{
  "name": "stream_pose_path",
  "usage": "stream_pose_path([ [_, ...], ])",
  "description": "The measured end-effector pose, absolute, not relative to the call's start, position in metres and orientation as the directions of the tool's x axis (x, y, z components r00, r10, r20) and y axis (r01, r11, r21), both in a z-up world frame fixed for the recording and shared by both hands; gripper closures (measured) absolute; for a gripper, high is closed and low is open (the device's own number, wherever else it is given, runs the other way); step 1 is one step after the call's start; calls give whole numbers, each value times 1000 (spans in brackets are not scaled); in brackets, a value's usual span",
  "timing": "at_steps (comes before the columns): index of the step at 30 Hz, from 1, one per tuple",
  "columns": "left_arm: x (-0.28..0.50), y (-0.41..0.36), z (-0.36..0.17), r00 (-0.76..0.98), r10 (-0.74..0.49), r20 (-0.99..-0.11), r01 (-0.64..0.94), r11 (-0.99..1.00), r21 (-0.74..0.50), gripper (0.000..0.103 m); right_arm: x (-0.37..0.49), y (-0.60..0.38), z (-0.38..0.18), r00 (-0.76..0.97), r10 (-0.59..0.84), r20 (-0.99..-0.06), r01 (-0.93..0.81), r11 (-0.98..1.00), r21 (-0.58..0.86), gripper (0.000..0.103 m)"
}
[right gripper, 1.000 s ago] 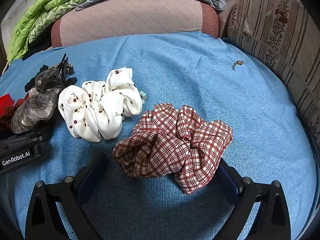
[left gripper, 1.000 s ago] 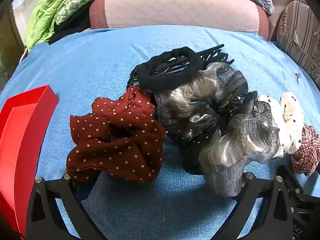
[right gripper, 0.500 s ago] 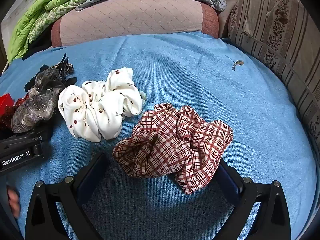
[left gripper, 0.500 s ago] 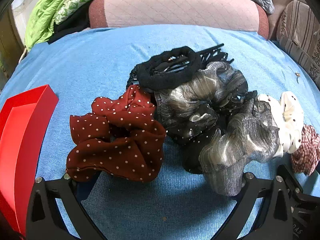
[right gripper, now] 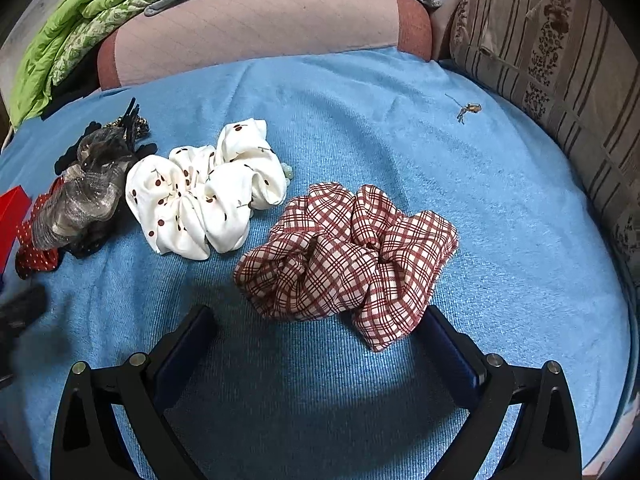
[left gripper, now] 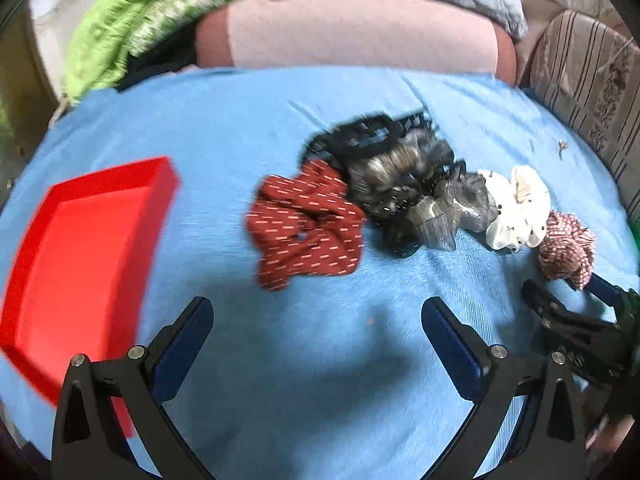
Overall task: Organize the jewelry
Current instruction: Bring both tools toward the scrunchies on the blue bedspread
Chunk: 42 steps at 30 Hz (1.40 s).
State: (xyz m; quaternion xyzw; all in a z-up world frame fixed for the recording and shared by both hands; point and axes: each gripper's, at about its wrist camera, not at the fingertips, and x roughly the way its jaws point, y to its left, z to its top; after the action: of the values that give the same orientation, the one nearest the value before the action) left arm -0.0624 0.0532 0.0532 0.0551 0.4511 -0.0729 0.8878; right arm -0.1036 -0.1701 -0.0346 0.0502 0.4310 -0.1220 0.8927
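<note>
A row of hair pieces lies on the blue cloth [left gripper: 320, 380]. From left: a dark red dotted scrunchie [left gripper: 306, 228], a grey shiny scrunchie pile with black clips [left gripper: 404, 176], a white cherry-print scrunchie [right gripper: 204, 192] and a red plaid scrunchie [right gripper: 348, 256]. My left gripper [left gripper: 318, 312] is open and empty, held back from the dotted scrunchie. My right gripper [right gripper: 318, 320] is open, its fingers on either side of the plaid scrunchie's near edge. The red tray [left gripper: 84, 256] lies empty at the left.
A small metal trinket [right gripper: 466, 110] lies on the cloth at the far right. A pink bolster [right gripper: 256, 28], green quilt [right gripper: 68, 20] and striped cushion [right gripper: 560, 52] border the cloth. The right gripper's body [left gripper: 580, 332] shows in the left wrist view.
My left gripper has pulled back and up from the dotted scrunchie, so more of the tray and cloth shows; the view is blurred by motion. The right gripper has stayed put.
</note>
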Motion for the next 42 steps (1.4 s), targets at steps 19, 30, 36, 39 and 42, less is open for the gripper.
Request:
stream_pose_path([
  [19,-154,114,126,795,80,-601,-8,993,120,0,-195,-146,36,808,-324,-492,361,932,-22,0],
  [30,-162,99,119,760,-6,-649,89,991,95,0,-197,-157,24,772,-244,-587,348,935,69,0],
  [36,-160,92,115,735,-23,-678,111,990,87,0,-191,-160,20,760,-213,-614,339,936,96,0],
  [39,-160,92,113,735,-20,-677,106,991,86,0,-191,-158,20,764,-187,-618,319,942,109,3],
  [42,-157,89,106,717,-19,-697,113,990,89,0,-189,-153,19,764,-156,-626,285,952,111,9],
])
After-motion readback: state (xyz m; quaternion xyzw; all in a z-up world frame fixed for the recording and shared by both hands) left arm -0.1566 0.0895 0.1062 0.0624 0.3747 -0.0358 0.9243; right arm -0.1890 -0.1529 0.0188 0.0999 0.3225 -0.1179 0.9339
